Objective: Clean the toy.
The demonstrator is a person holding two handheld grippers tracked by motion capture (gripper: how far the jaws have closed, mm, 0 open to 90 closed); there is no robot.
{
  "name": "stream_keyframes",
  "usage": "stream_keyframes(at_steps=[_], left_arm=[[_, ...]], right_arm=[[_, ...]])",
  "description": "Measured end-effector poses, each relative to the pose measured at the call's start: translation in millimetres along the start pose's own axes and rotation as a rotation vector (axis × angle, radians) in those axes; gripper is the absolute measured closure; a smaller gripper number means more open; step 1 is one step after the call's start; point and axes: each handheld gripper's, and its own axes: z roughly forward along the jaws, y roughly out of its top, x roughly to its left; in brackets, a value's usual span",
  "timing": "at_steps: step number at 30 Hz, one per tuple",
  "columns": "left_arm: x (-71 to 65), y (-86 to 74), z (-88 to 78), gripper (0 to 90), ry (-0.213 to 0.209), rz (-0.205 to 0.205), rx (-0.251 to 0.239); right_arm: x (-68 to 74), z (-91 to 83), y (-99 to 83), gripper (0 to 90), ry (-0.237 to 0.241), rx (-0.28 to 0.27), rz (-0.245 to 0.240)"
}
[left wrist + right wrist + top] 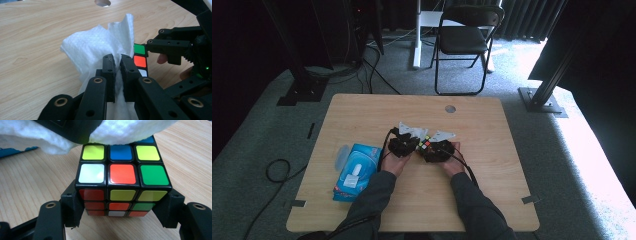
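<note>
Wiping step in hand. Tissue pack (356, 170) lies at counter (362, 115) left. Left gripper (117, 60) pinches a white tissue (95, 47), pressed on the puzzle cube (122, 175). Right gripper (122, 207) clamps the cube at mid-counter. Next, probably: rub tissue across the top face, cube held steady.

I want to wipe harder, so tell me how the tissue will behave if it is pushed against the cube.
The tissue looks floppy: it crumples and folds above the left gripper, so it would probably buckle. It likely drags over the cube, which the right gripper clamps.
</note>
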Motion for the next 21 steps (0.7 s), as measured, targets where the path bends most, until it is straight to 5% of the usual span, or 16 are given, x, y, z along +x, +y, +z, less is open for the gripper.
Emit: stream_keyframes(at_steps=[11,21], left_arm=[[-18.4,-0.4,2.5,83.7,-0.111,0.085,0.012],[-15.0,0.4,4.5,83.6,-0.129,0.090,0.015]], right_arm=[[-3.9,-2.5,-0.2,34.1,-0.010,-0.004,0.011],[-3.8,-2.3,-1.3,34.1,-0.016,-0.002,0.009]])
